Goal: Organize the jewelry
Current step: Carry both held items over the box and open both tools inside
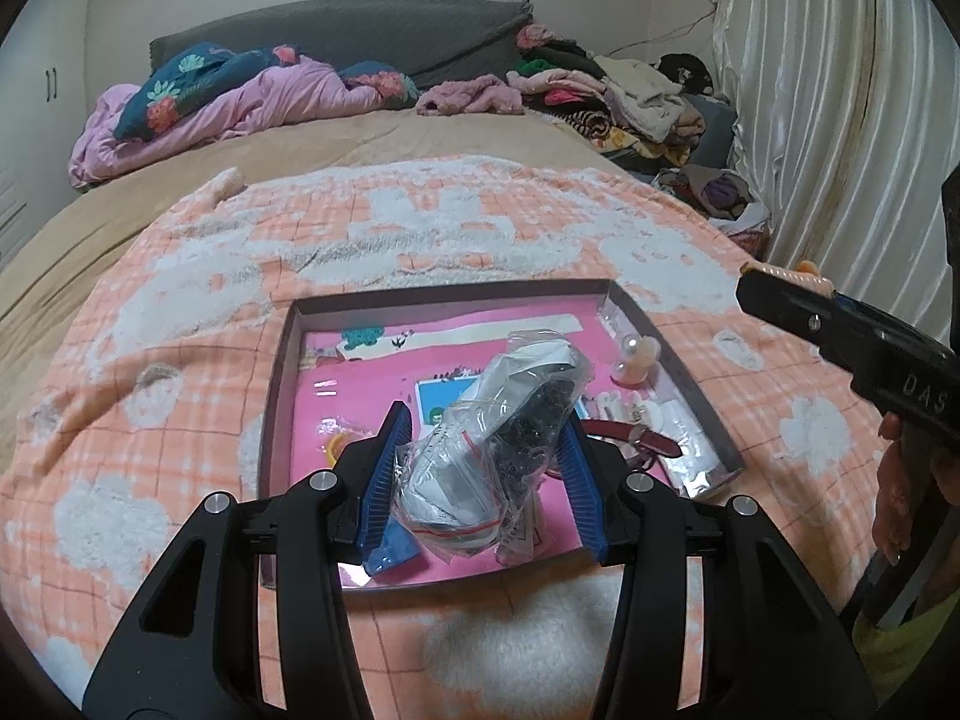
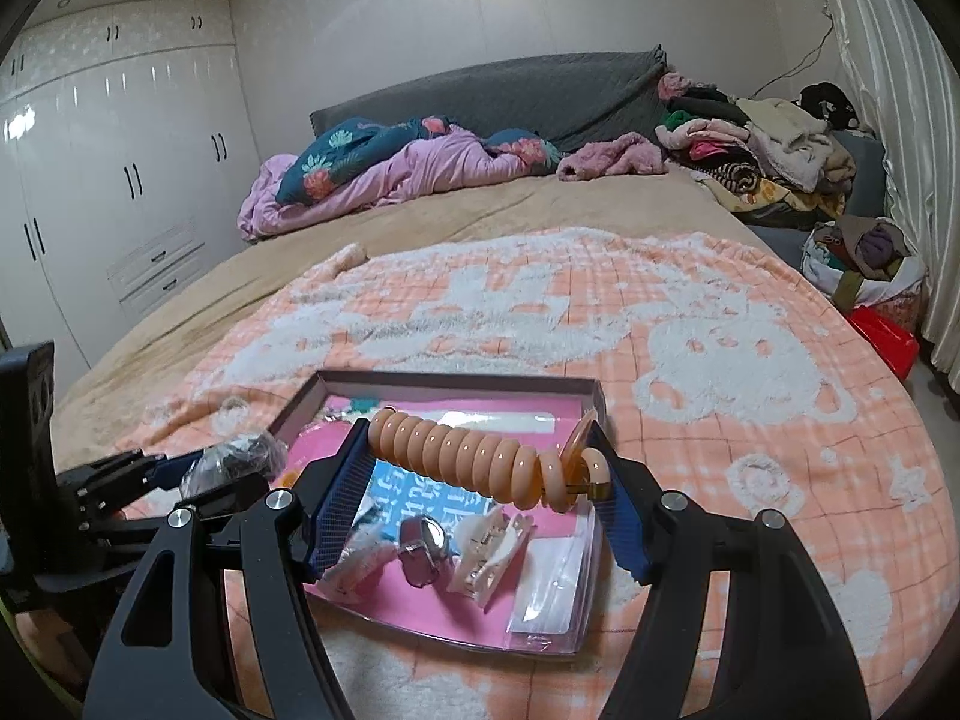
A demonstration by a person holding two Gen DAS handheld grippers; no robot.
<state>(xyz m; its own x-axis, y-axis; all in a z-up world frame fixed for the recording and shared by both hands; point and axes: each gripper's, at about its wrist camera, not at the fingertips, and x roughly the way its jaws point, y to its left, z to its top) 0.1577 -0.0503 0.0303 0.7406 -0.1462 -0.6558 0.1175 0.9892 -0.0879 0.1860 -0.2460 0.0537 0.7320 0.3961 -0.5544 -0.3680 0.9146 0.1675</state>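
Note:
A shallow box tray (image 1: 450, 294) with a pink floor lies on the orange checked blanket. My left gripper (image 1: 486, 420) is shut on a bundle of clear plastic bags (image 1: 516, 420) holding dark beads and white paper, raised over the tray. My right gripper (image 2: 480, 438) is shut on a peach spiral hair tie (image 2: 474, 456), stretched crosswise between its blue pads above the tray (image 2: 456, 385). In the left wrist view the right gripper (image 1: 756, 288) comes in from the right with the peach coil (image 1: 780, 272) at its tip. In the right wrist view the left gripper (image 2: 174, 468) shows at the left.
Inside the tray lie a red-strapped watch (image 1: 636, 441), a pearl piece (image 1: 636, 354), a white hair clip (image 2: 492, 546), a watch face (image 2: 423, 540) and a flat clear packet (image 2: 552, 588). Bedding and piled clothes (image 2: 768, 144) lie at the bed's far end. Wardrobes (image 2: 120, 180) stand to the left.

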